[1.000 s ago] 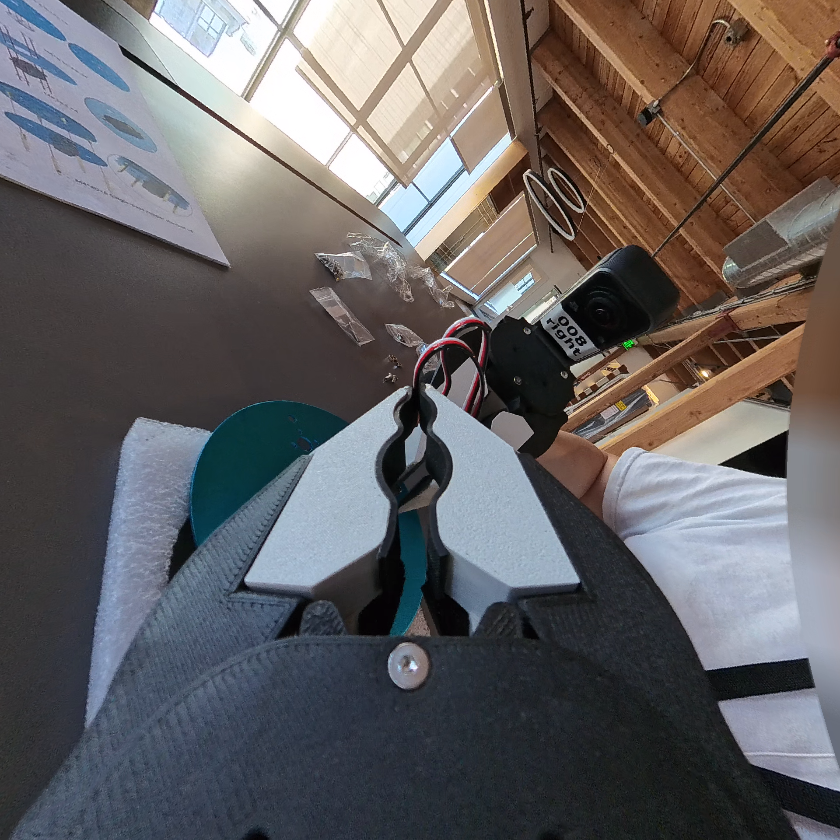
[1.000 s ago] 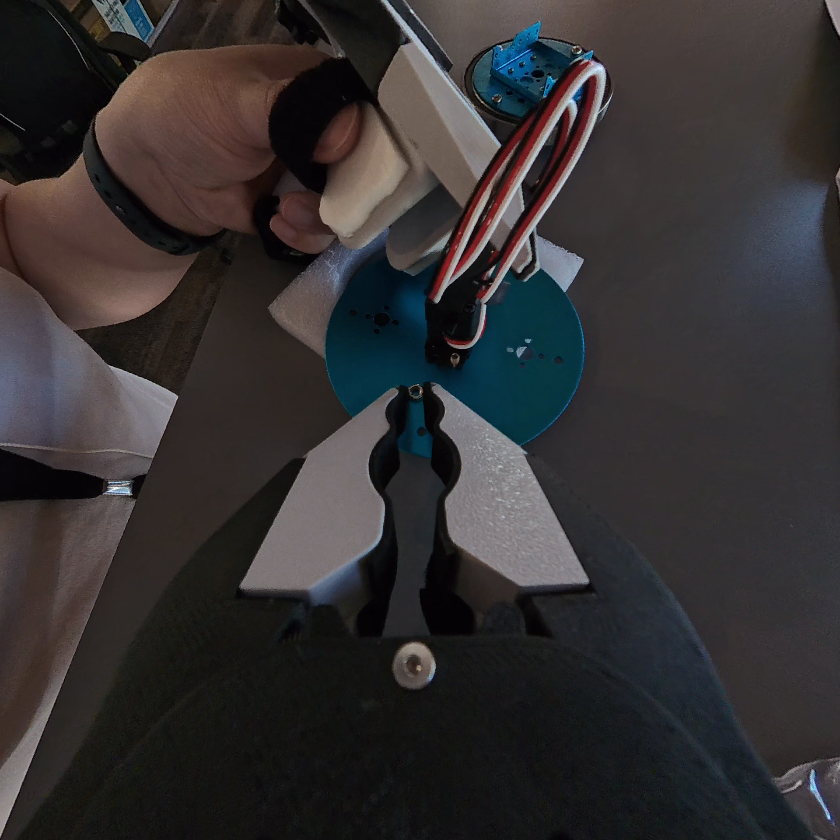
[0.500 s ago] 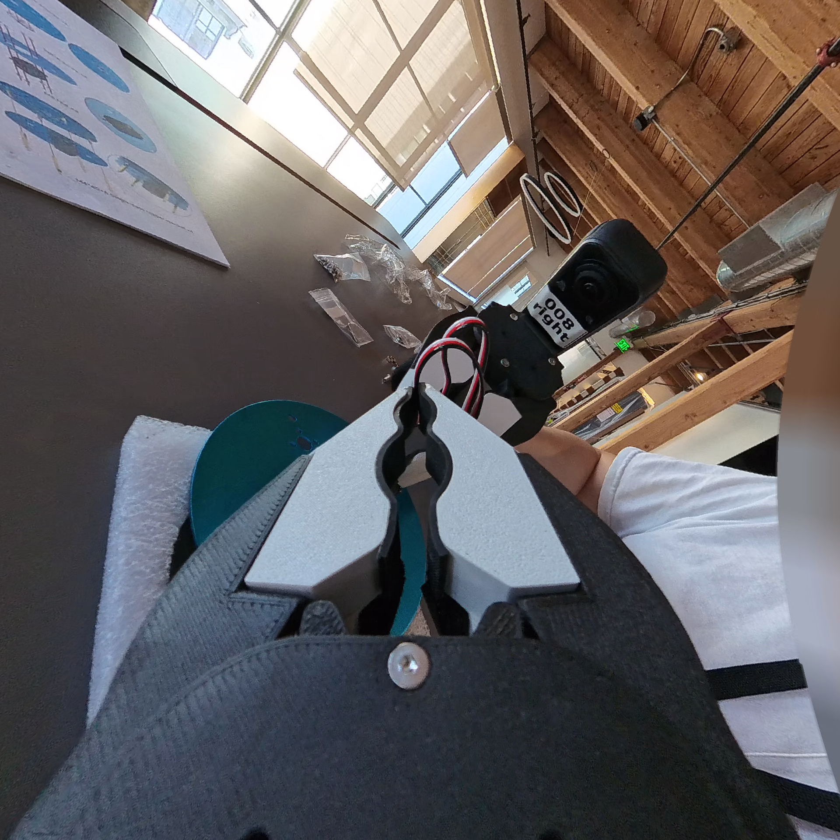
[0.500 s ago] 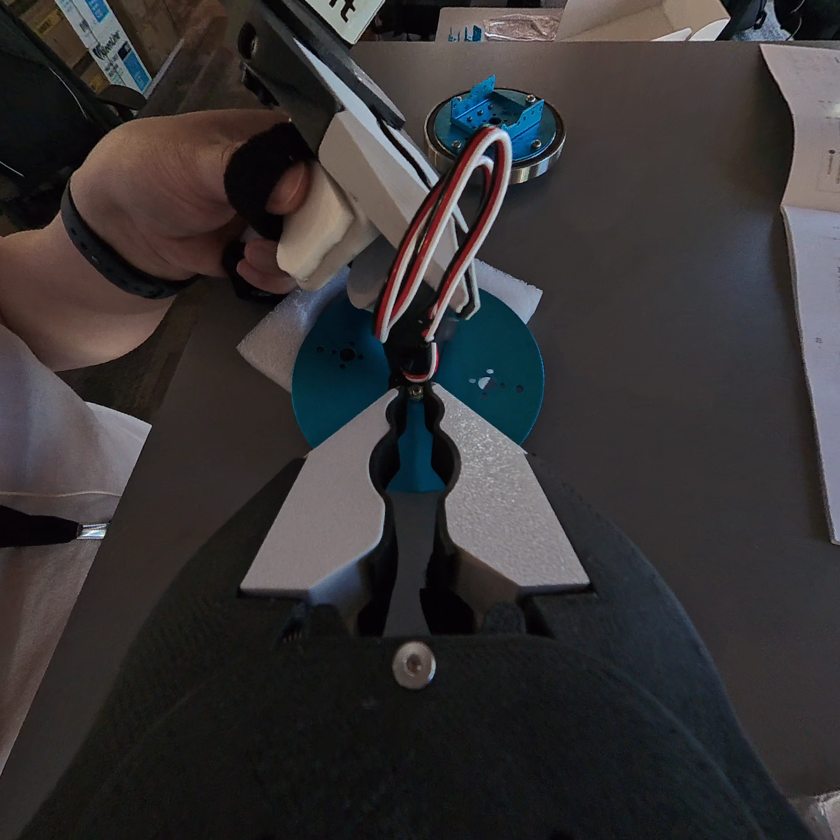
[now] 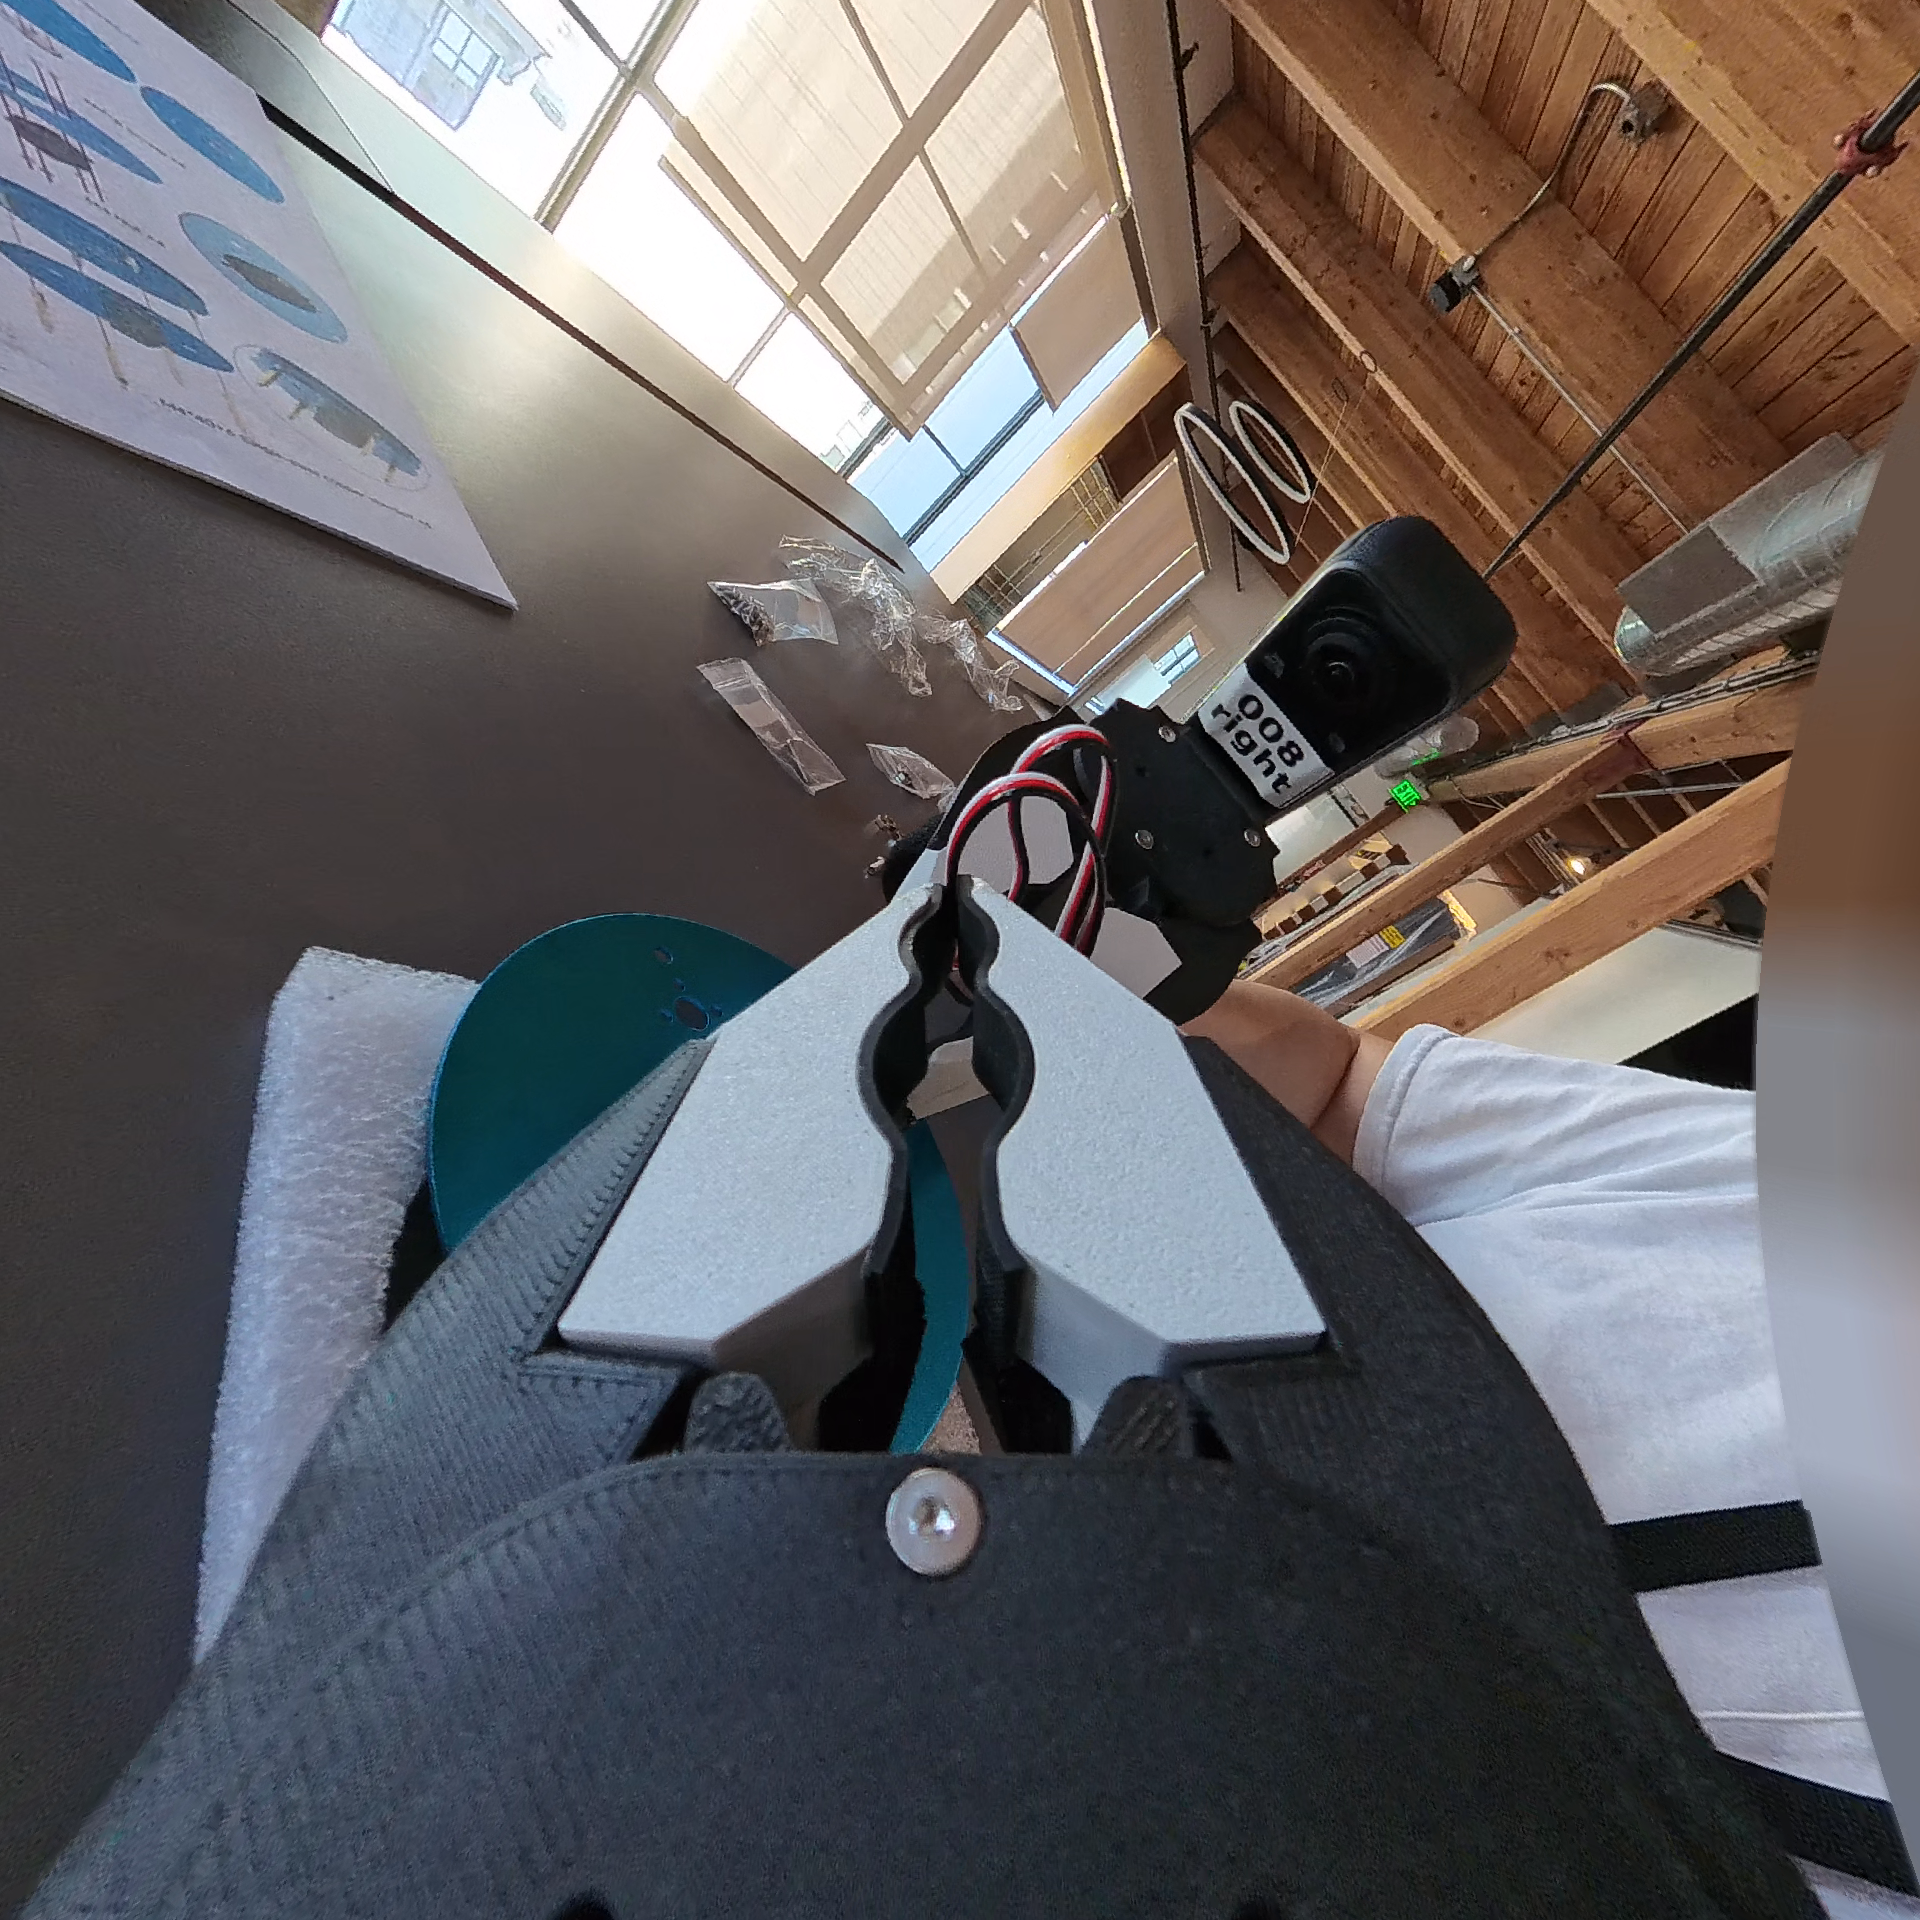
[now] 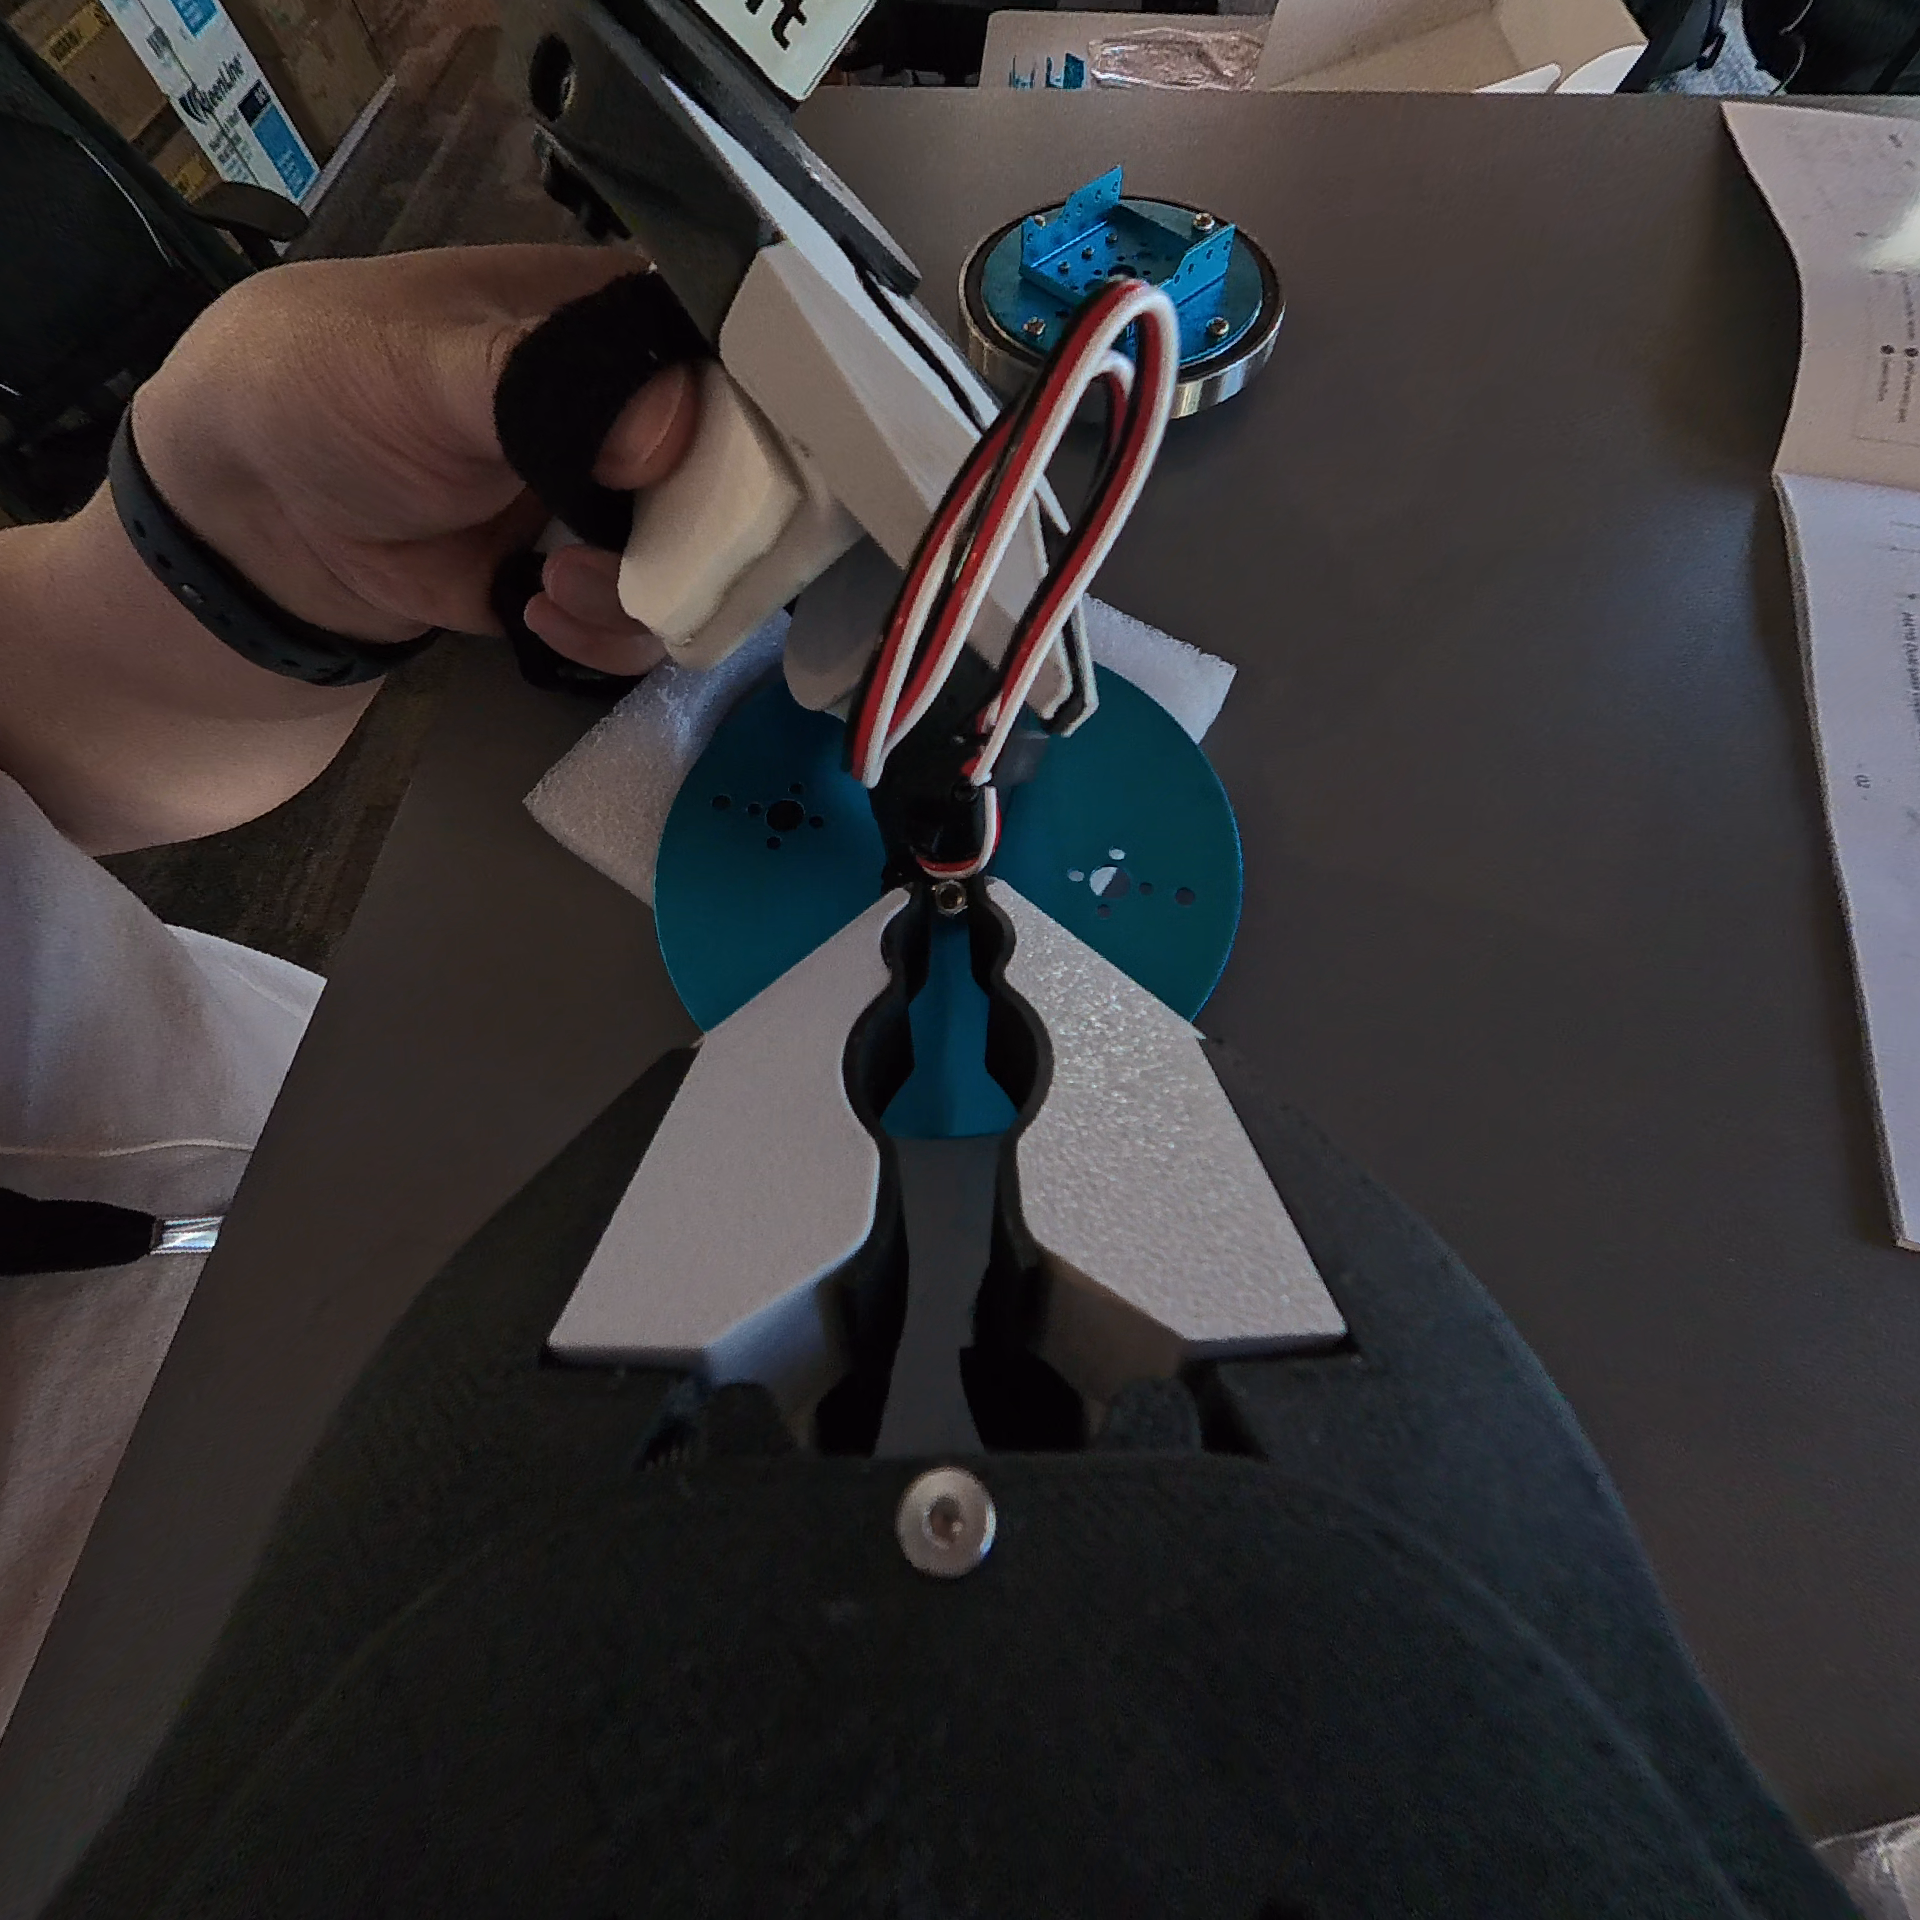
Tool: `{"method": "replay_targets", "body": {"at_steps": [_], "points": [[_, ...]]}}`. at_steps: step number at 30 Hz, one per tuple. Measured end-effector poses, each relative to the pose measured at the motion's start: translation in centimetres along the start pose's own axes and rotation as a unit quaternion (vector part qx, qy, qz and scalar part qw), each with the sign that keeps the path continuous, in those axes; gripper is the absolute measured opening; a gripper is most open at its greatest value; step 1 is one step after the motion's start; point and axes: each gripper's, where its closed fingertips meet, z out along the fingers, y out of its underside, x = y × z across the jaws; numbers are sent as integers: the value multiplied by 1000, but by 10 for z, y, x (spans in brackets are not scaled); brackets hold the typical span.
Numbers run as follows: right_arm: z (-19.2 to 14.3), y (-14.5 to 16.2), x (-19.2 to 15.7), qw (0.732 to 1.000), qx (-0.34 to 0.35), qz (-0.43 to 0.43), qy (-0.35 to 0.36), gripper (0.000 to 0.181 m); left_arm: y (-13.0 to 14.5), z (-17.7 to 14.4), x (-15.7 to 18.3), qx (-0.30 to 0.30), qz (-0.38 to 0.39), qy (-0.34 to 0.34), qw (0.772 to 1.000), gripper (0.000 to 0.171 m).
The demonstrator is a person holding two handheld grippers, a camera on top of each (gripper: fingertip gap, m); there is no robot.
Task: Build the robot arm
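Observation:
My left gripper point(image 5: 956, 896) is shut on a small black servo point(image 6: 935, 821), held just above a round blue disc point(image 6: 1122, 810). The servo's red, white and black wires point(image 6: 997, 520) loop upward and also show in the left wrist view point(image 5: 1039, 821). The left gripper's white fingers point(image 6: 873, 457) slant down from the upper left. My right gripper point(image 6: 948, 902) is shut on a small silver nut point(image 6: 948, 896), right at the servo's near end. The disc point(image 5: 582, 1039) lies on a white foam sheet point(image 5: 312, 1143).
A metal ring with a blue bracket point(image 6: 1122, 301) stands beyond the disc on the dark table point(image 6: 1455, 727). Papers point(image 6: 1860, 727) lie at the right edge. An illustrated sheet point(image 5: 187, 291) and several small plastic bags point(image 5: 769, 717) lie farther off. A person's hand point(image 6: 364, 499) holds the left gripper. Spacing between my two grippers at the tips: around 6 cm.
My right gripper has drawn back and up from the disc with the nut still at its tips. The left gripper, servo and disc have stayed in place.

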Motion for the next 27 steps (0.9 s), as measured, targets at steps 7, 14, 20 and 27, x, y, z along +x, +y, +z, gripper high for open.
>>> {"method": "replay_targets", "body": {"at_steps": [7,14,20,27], "points": [[1,0,0,1000,13,9,-1,6,0,0,0,0,-1,1,1000,0],[-1,0,0,1000,17,10,-3,13,0,0,0,0,-3,3,1000,0],[-6,-2,-3,999,33,13,-18,16,0,0,0,0,-5,5,1000,0],[0,3,-5,1000,7,-7,-11,20,0,0,0,0,-7,6,1000,0]]}}
